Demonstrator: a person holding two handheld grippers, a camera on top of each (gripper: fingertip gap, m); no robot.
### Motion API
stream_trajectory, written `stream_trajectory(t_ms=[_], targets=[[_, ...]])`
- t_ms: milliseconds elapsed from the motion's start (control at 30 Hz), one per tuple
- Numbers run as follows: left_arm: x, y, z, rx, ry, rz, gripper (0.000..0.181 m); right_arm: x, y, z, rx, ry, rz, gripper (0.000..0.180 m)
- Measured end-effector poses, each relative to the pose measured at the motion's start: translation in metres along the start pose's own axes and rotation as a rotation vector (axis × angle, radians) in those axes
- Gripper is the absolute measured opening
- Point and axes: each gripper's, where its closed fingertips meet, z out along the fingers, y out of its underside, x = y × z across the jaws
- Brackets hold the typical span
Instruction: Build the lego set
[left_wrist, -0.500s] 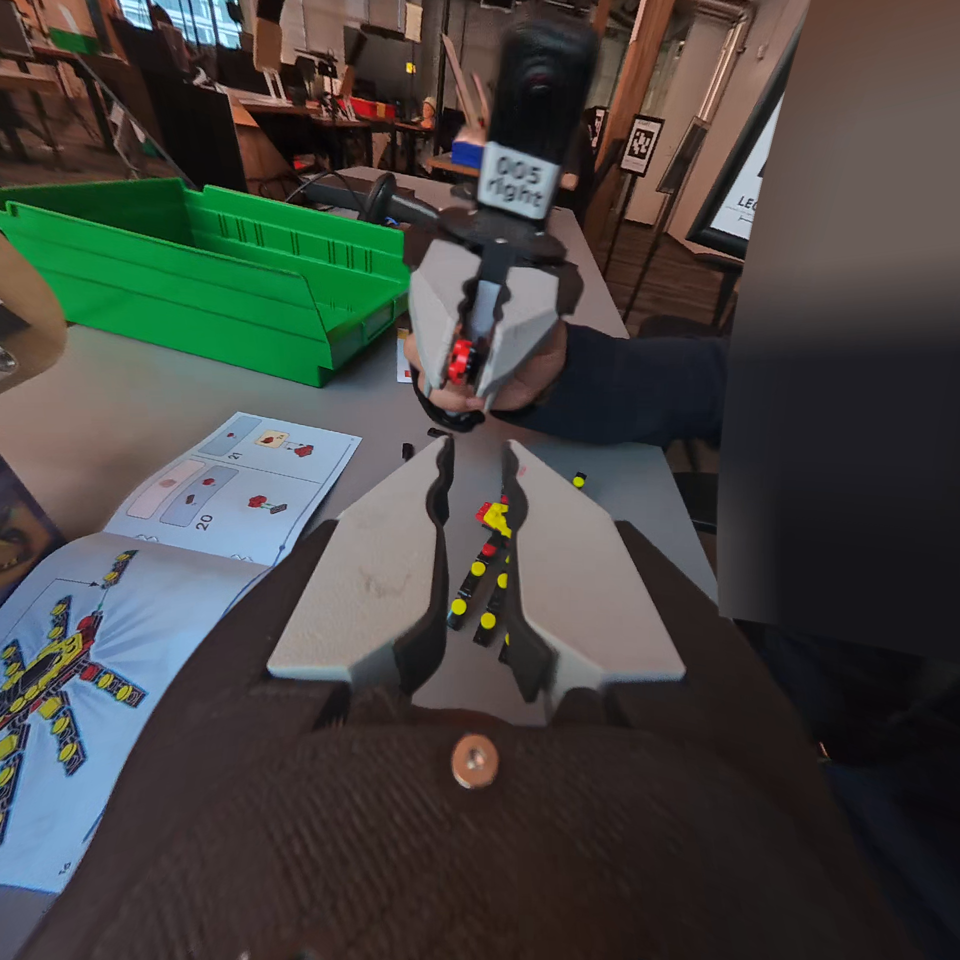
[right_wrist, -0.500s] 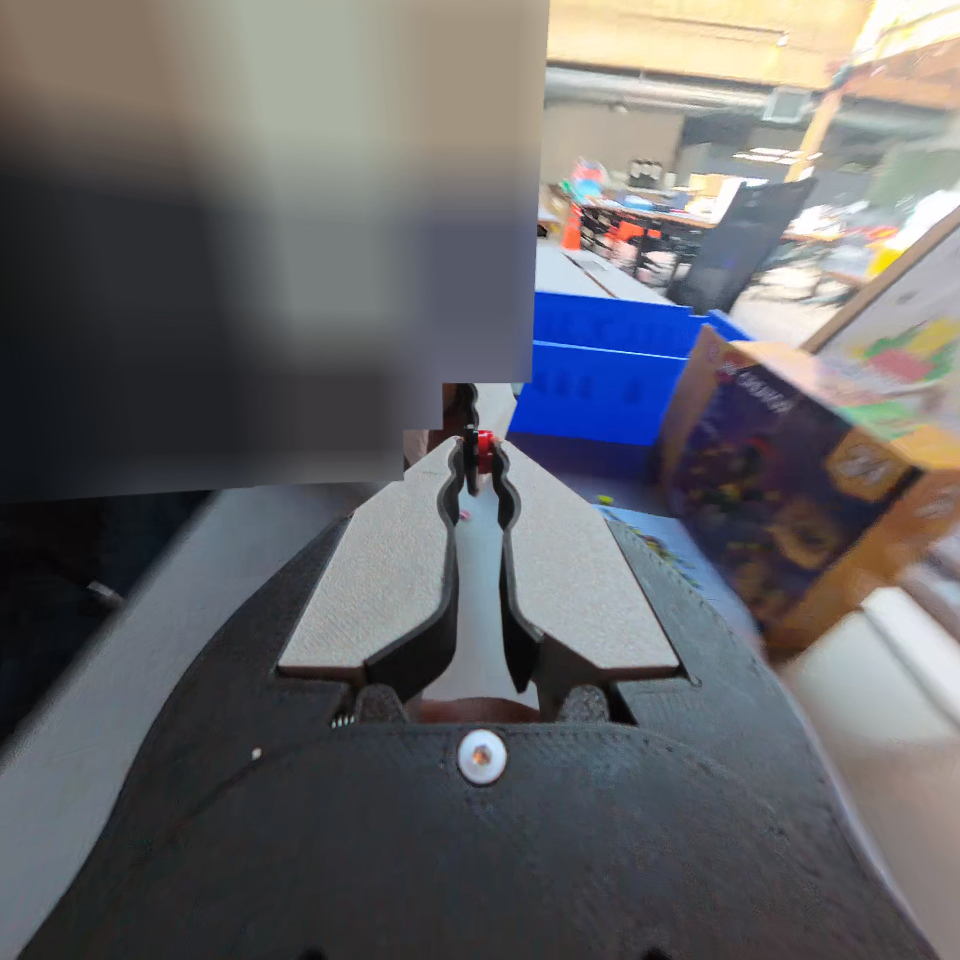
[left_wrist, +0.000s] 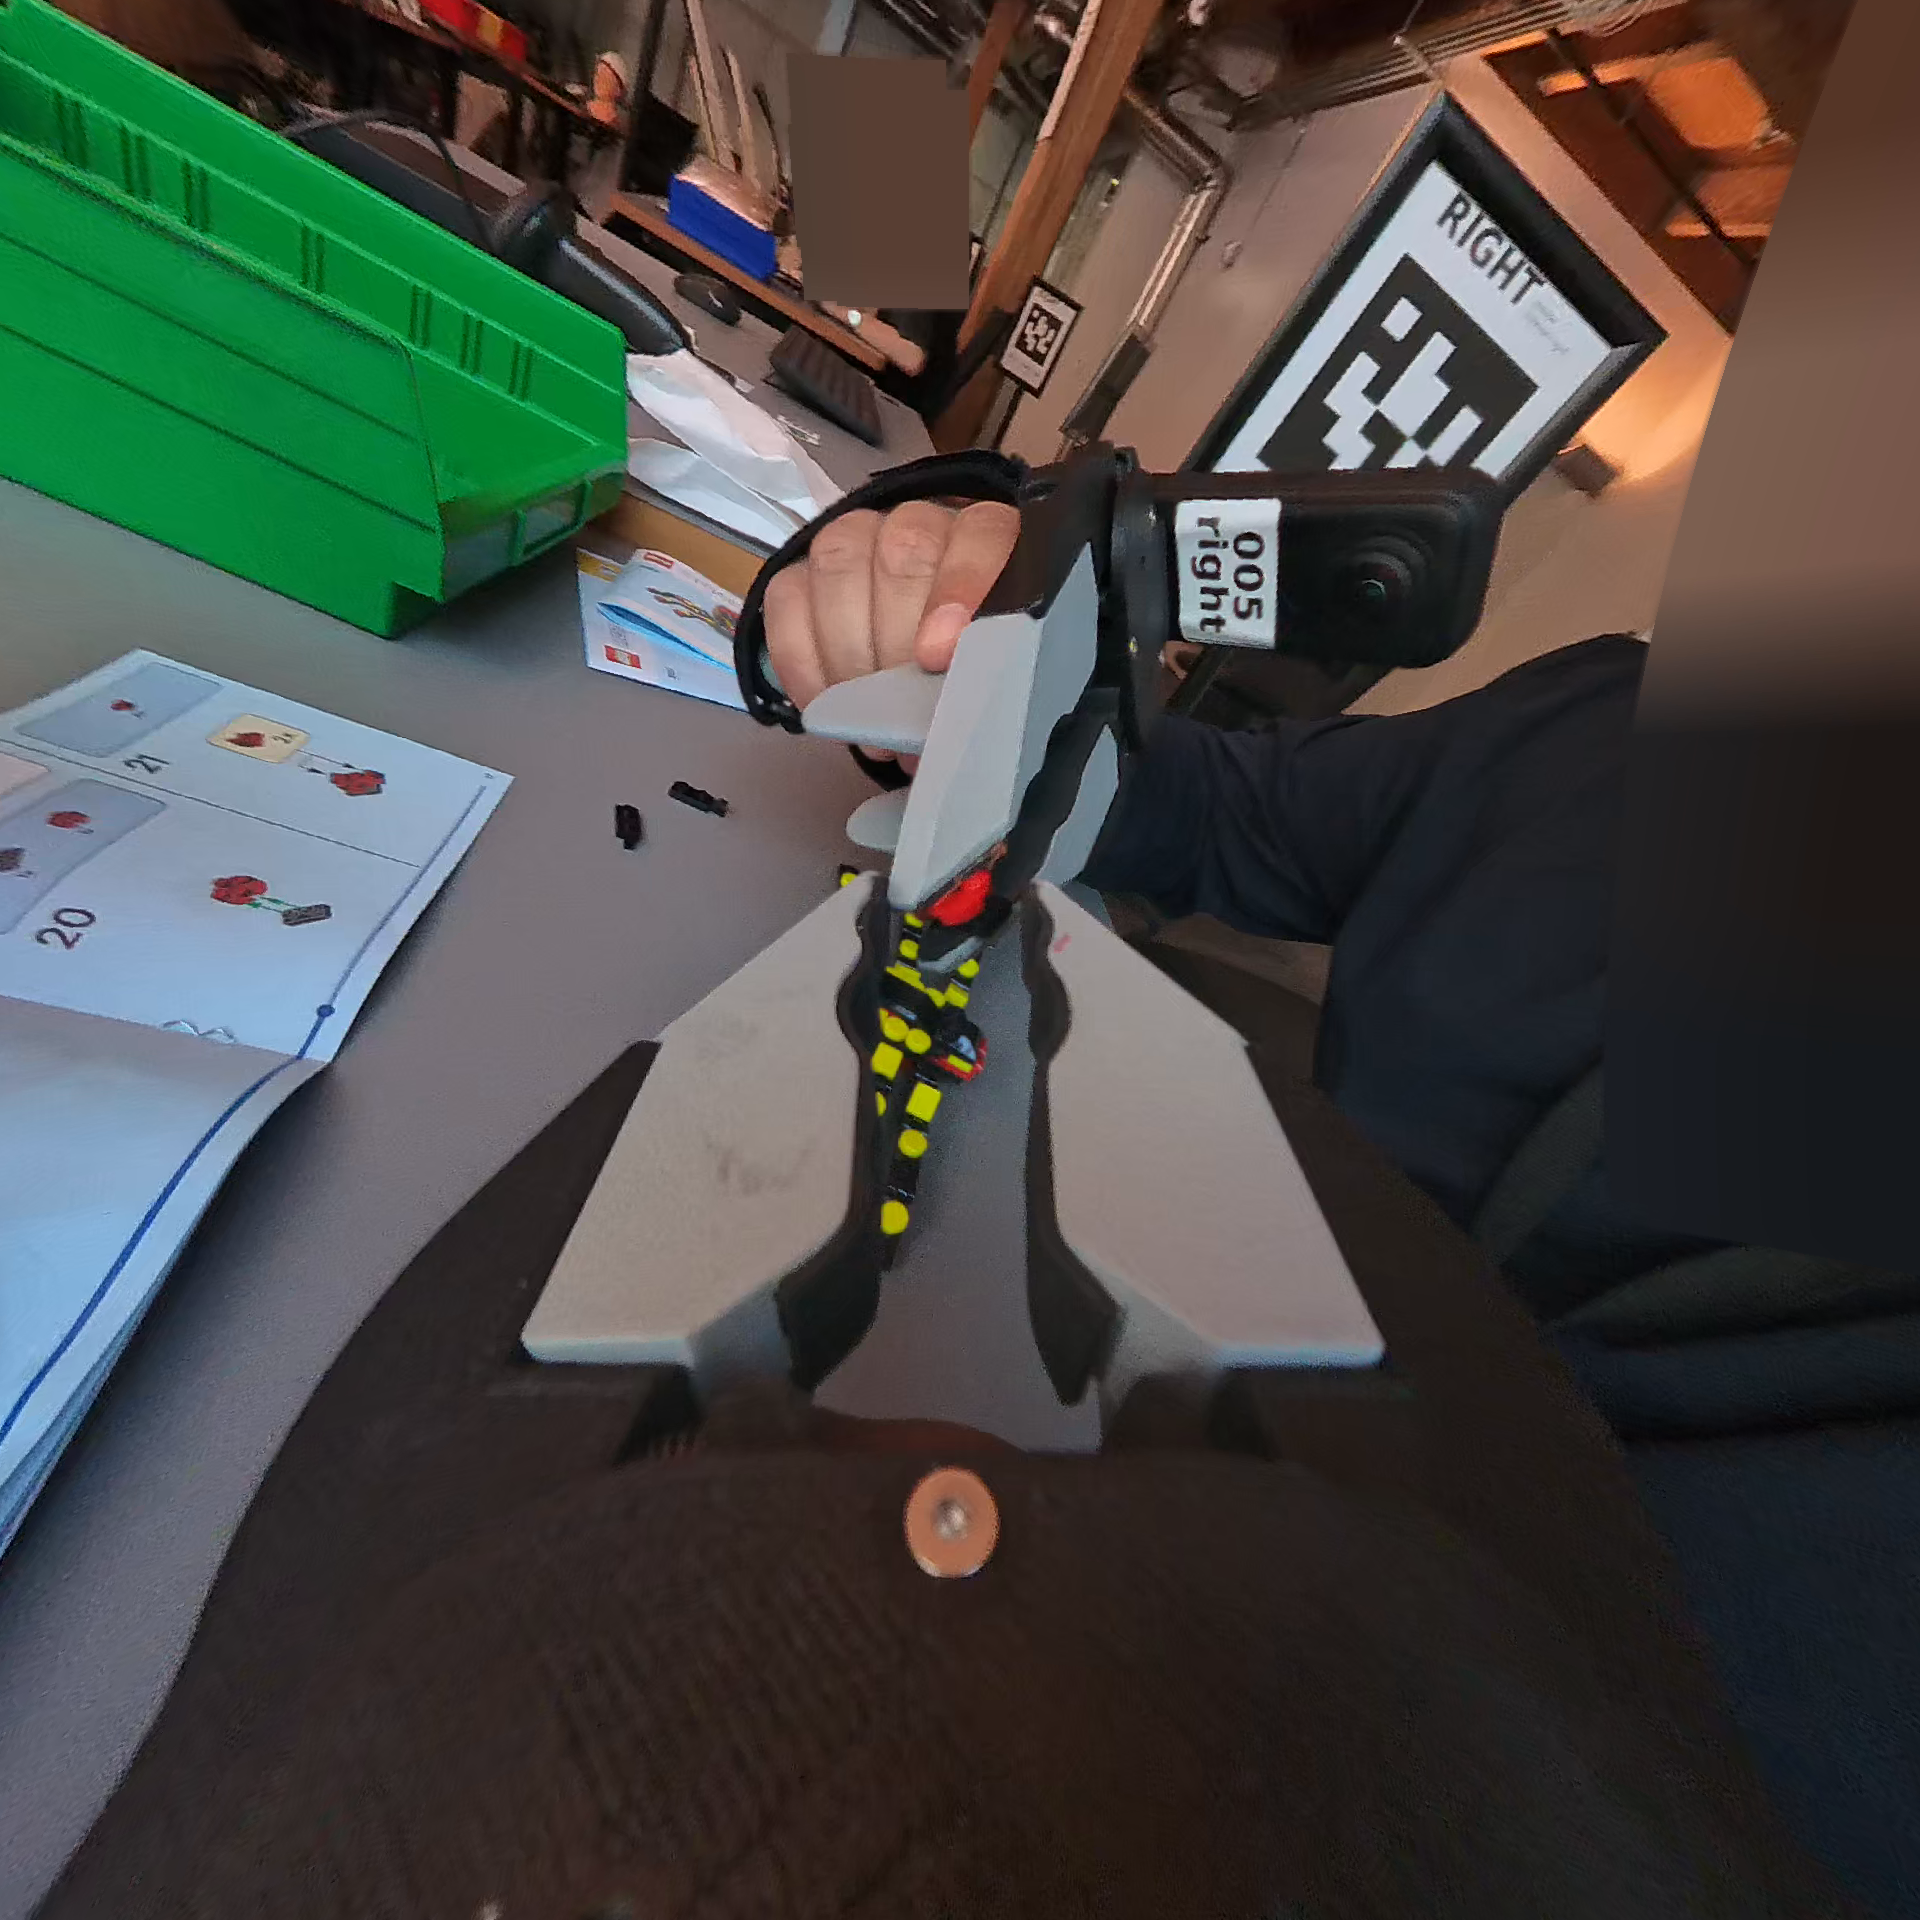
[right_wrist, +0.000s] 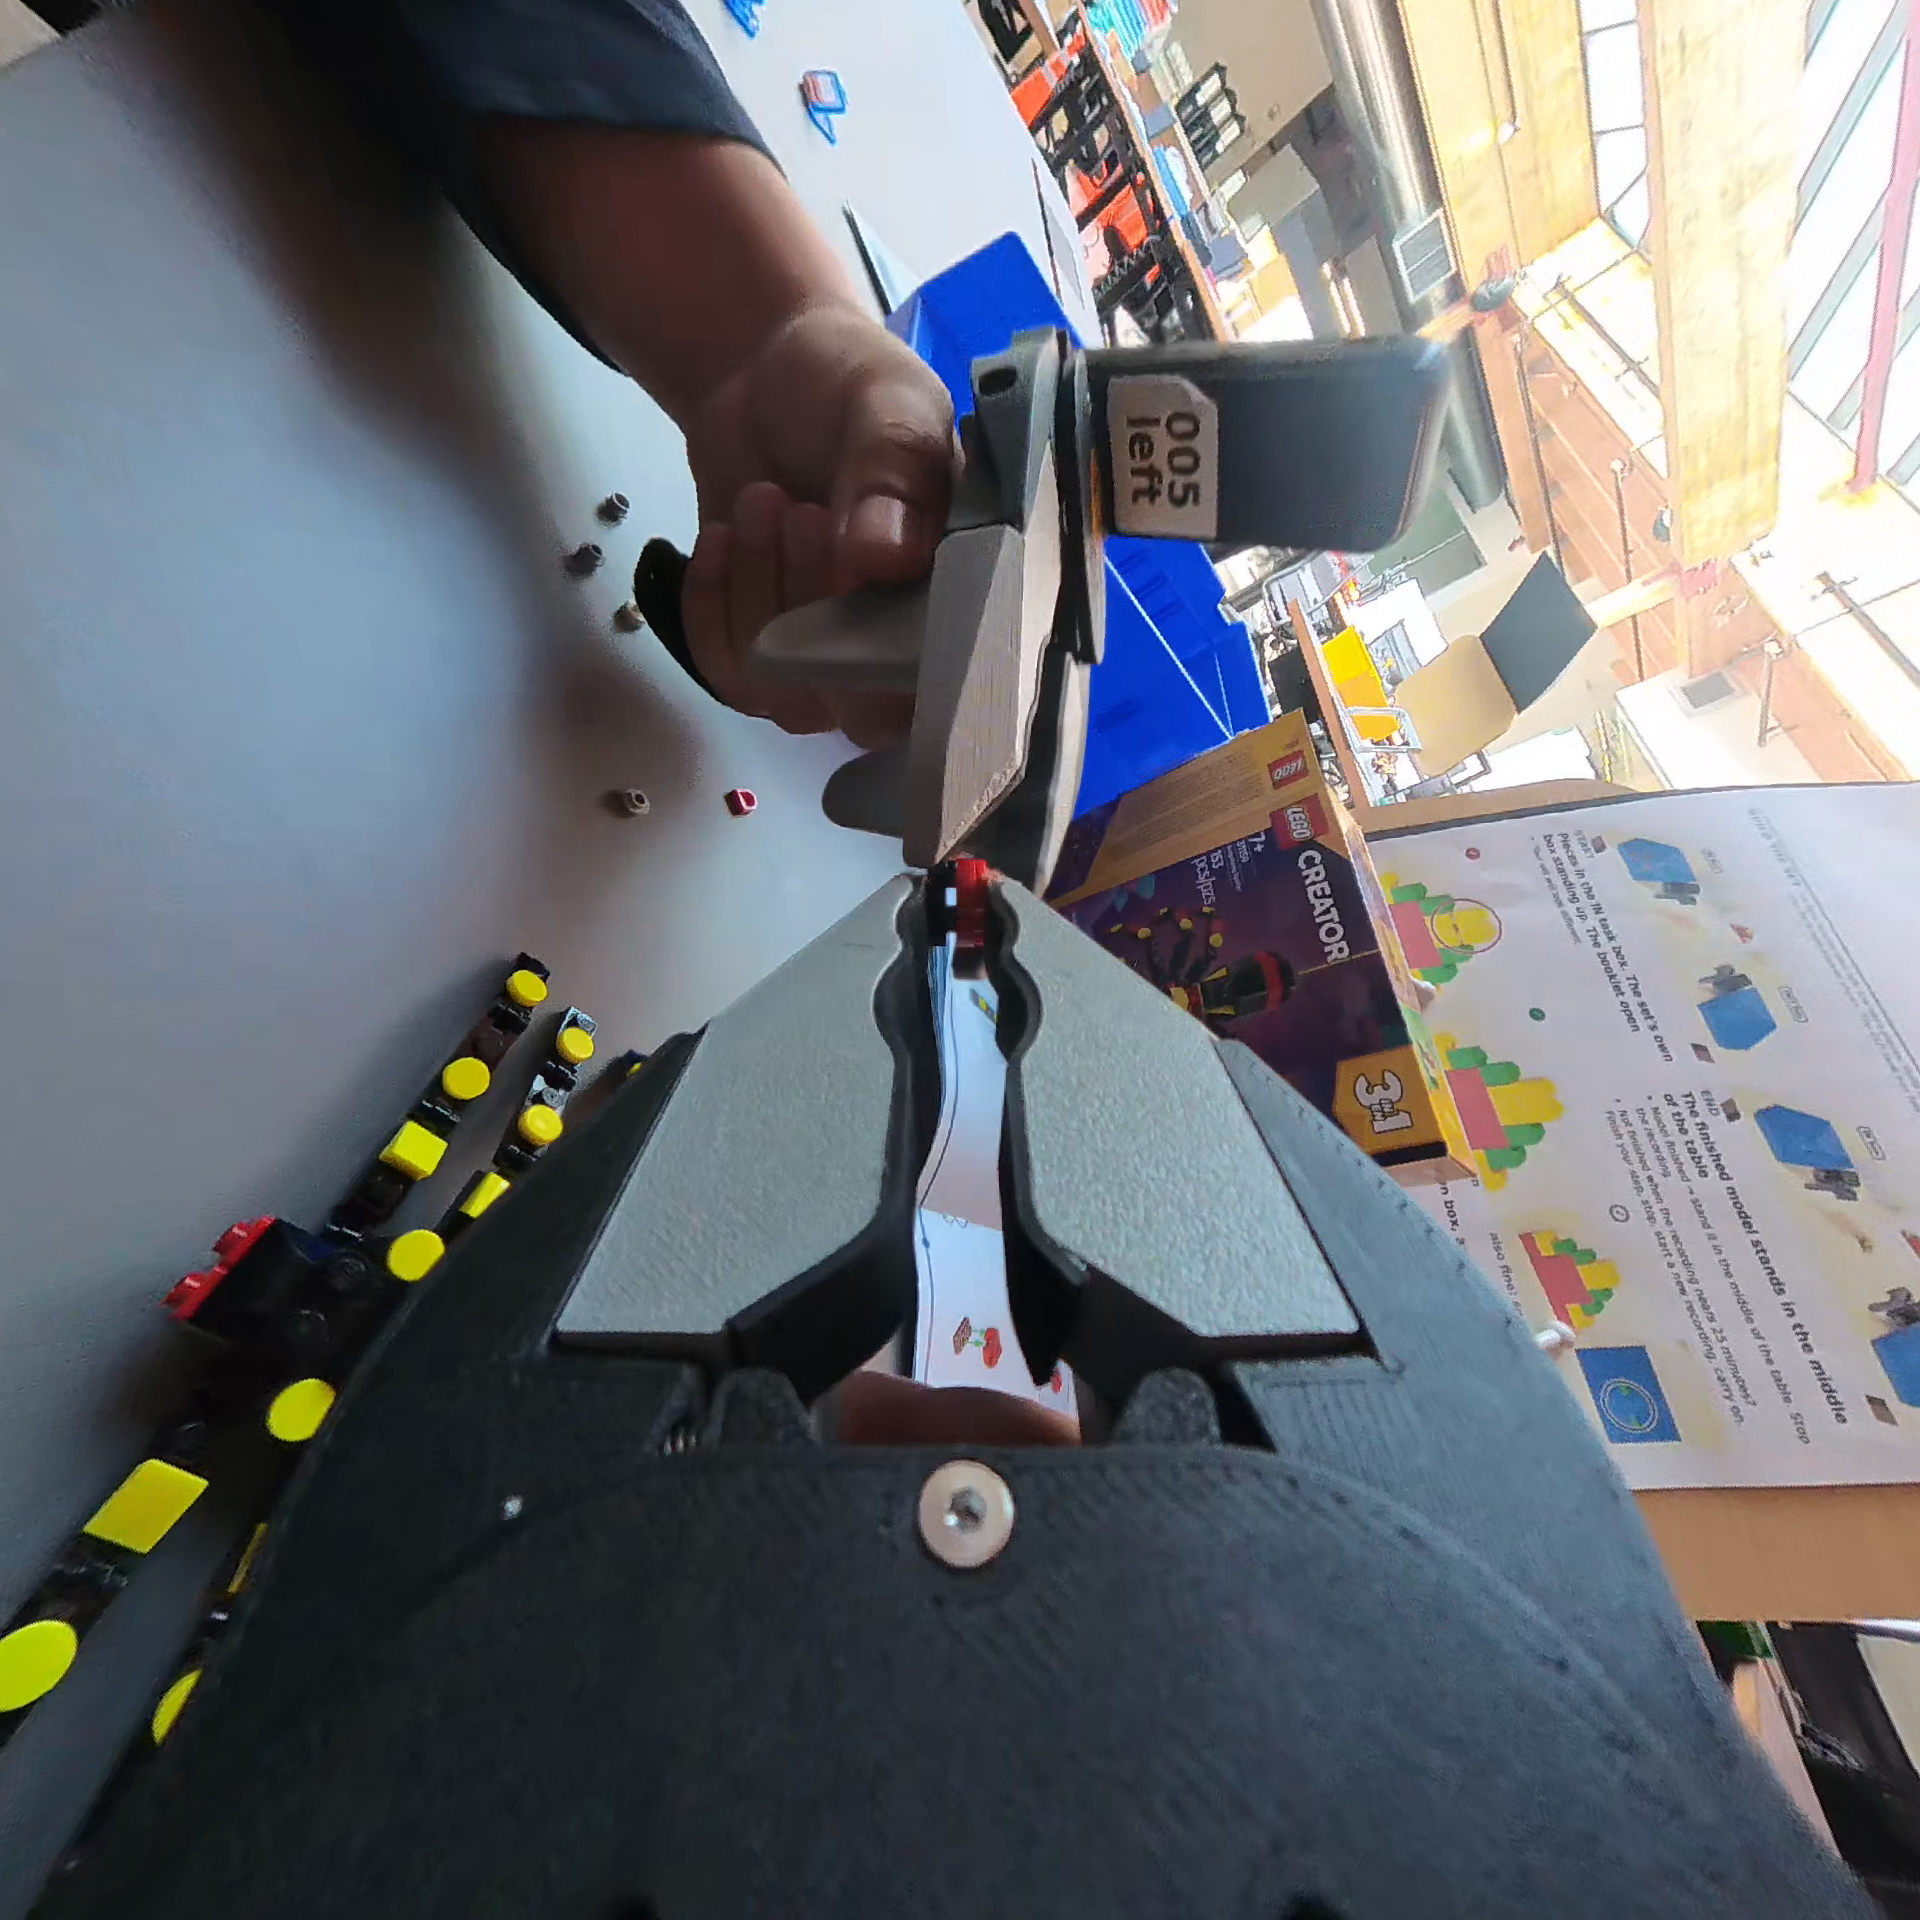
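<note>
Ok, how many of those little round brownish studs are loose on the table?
4 studs: three in a row beside the left hand, one apart, next to a small red piece. More may hide behind the hand.

Writing, not quoted here, stands on a white camera sticker (left_wrist: 1226, 571), a like left-view sticker (right_wrist: 1164, 457), a framed marker sign (left_wrist: 1423, 353), the open booklet (left_wrist: 239, 831), the purple box (right_wrist: 1278, 935) and a printed sheet (right_wrist: 1683, 1091).
</note>
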Motion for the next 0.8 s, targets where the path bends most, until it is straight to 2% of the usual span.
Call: stream_trajectory(t_ms=[100,200,333,467,633,800], targets=[[-0.002,0.004,-0.002,-0.023,-0.006,0.028,0.020,-0.003,0.002,0.001,-0.014,-0.023,0.014,0.007],[-0.008,0.012,-0.001,-0.095,-0.080,0.132,0.021,-0.007,0.008,0.002,-0.053,-0.055,0.059,0.007],[-0.023,0.014,-0.007,-0.171,-0.266,0.374,0.010,-0.005,0.021,0.001,-0.120,-0.054,0.096,0.008],[-0.028,0.004,-0.008,-0.153,-0.409,0.612,0.006,-0.006,0.024,0.000,-0.102,-0.086,0.175,0.007],[-0.024,0.014,-0.004,-0.211,-0.421,0.726,0.012,-0.007,0.026,0.001,-0.092,-0.110,0.249,0.007],[-0.022,0.015,-0.002,-0.210,-0.417,0.751,0.007,-0.015,0.028,0.004,-0.101,-0.143,0.252,0.007]])
